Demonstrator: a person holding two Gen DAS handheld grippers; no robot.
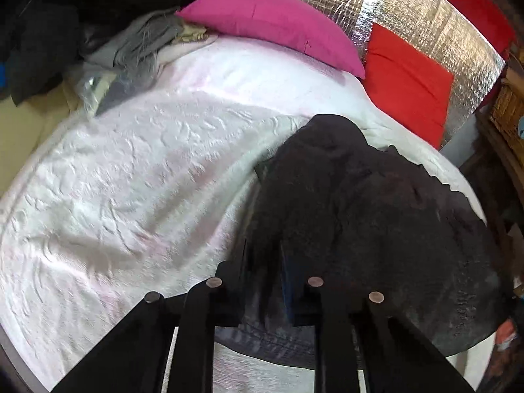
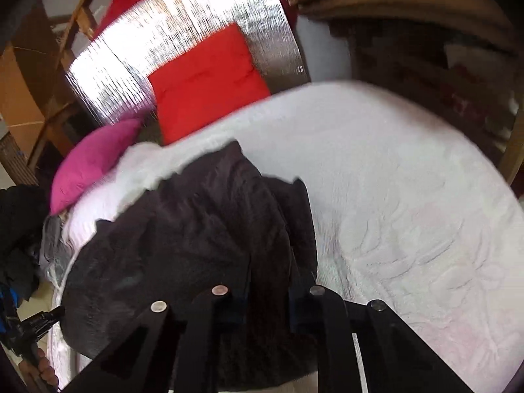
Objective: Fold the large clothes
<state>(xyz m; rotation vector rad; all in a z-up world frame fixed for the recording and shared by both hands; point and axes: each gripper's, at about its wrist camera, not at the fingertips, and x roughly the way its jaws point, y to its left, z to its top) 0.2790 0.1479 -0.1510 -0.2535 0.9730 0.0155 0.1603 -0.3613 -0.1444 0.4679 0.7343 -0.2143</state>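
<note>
A large black garment (image 1: 360, 213) lies crumpled on the white quilted bed (image 1: 131, 180), reaching from the middle down to the near edge. In the left wrist view my left gripper (image 1: 265, 262) is shut on a bunched fold at the garment's near left side, with dark cloth filling the gap between the fingers. The right wrist view shows the same garment (image 2: 183, 235), and my right gripper (image 2: 270, 283) is shut on a ridge of its near right side. The pads are hidden by the fabric in both views.
A pink pillow (image 1: 278, 26) and a red cushion (image 1: 406, 82) lean on a silver foil panel (image 1: 409, 9) at the bed's head. Grey clothes (image 1: 137, 42) and dark clothes (image 1: 39, 49) pile at the far left. Wooden furniture (image 2: 409, 0) stands to the right. A hand (image 2: 46, 368) shows at lower left.
</note>
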